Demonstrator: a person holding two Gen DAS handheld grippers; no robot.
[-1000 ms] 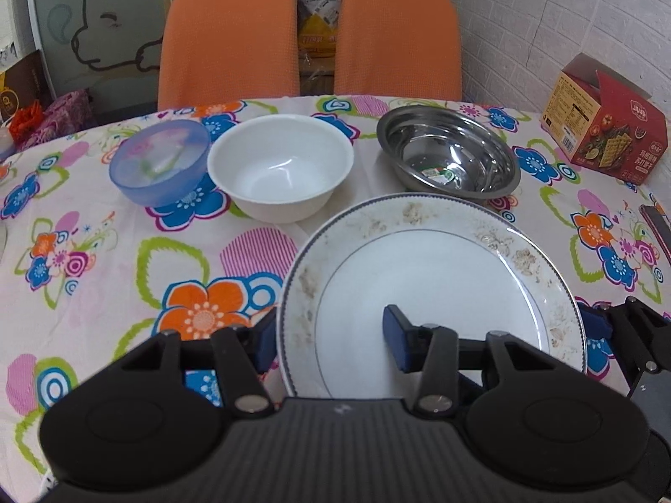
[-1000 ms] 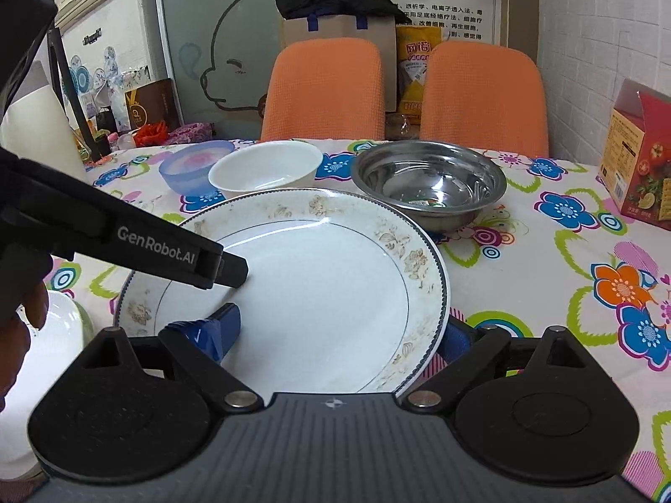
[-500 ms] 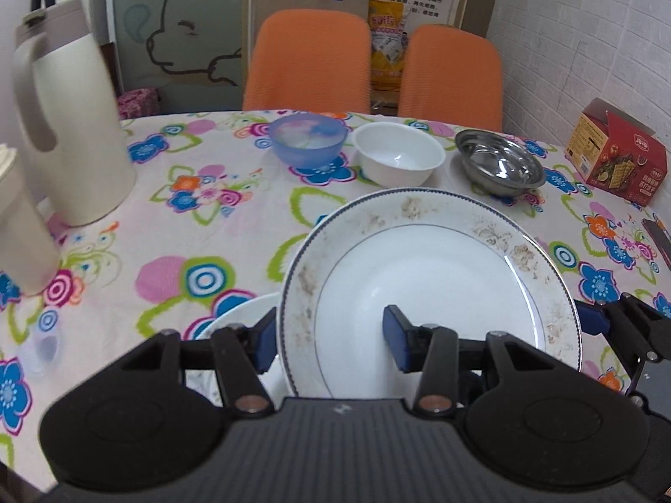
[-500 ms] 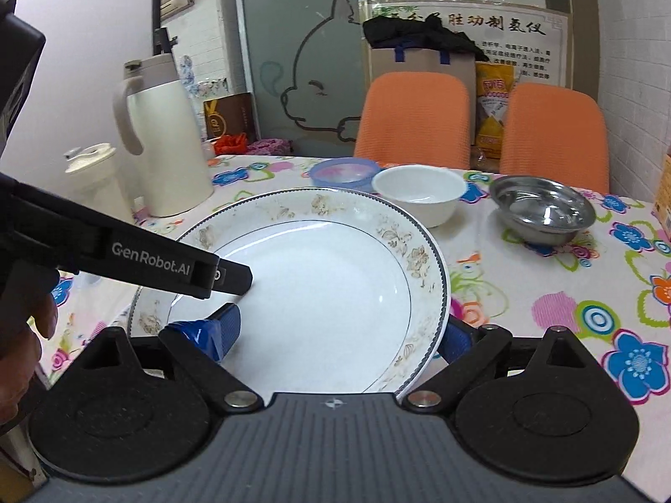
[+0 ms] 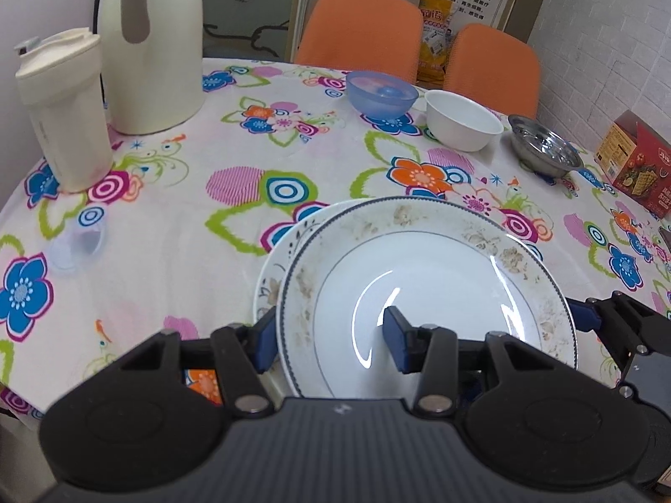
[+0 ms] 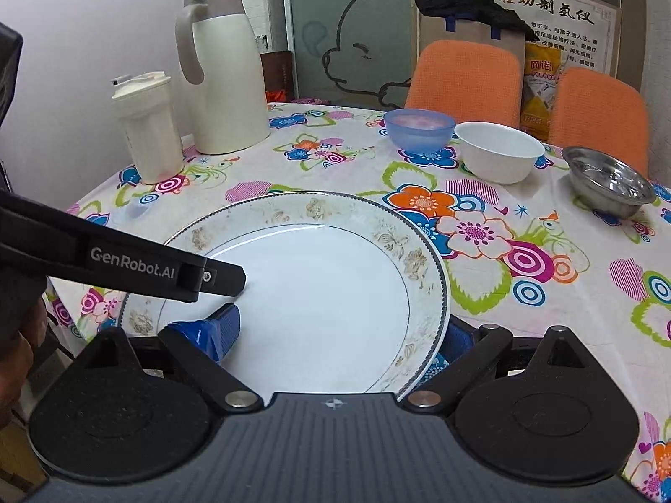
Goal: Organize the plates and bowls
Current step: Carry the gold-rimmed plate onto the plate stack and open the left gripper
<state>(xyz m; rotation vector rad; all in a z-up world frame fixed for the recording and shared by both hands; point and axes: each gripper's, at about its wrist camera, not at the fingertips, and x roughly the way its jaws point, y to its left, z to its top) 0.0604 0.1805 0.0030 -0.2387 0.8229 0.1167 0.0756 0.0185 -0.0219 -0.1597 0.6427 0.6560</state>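
Over the flowered table (image 5: 176,218) I hold a big plate (image 5: 423,289), its rim pinched by my left tongs (image 5: 331,337) and my right tongs (image 6: 335,335), just above a second plate (image 5: 272,264). Far side: blue bowl (image 5: 381,94), white bowl (image 5: 463,125), steel bowl (image 5: 545,151).

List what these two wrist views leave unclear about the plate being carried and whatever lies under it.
- Lower plate: in the left wrist view only a crescent shows, the rest is covered by the large plate; the right wrist view shows none of it.
- Contact between the two plates: cannot tell in either view.
- Large plate's near edge: hidden by each gripper body.
- Right gripper: its outer finger is largely hidden by the plate rim.
- Red box: cut off by the frame edge.
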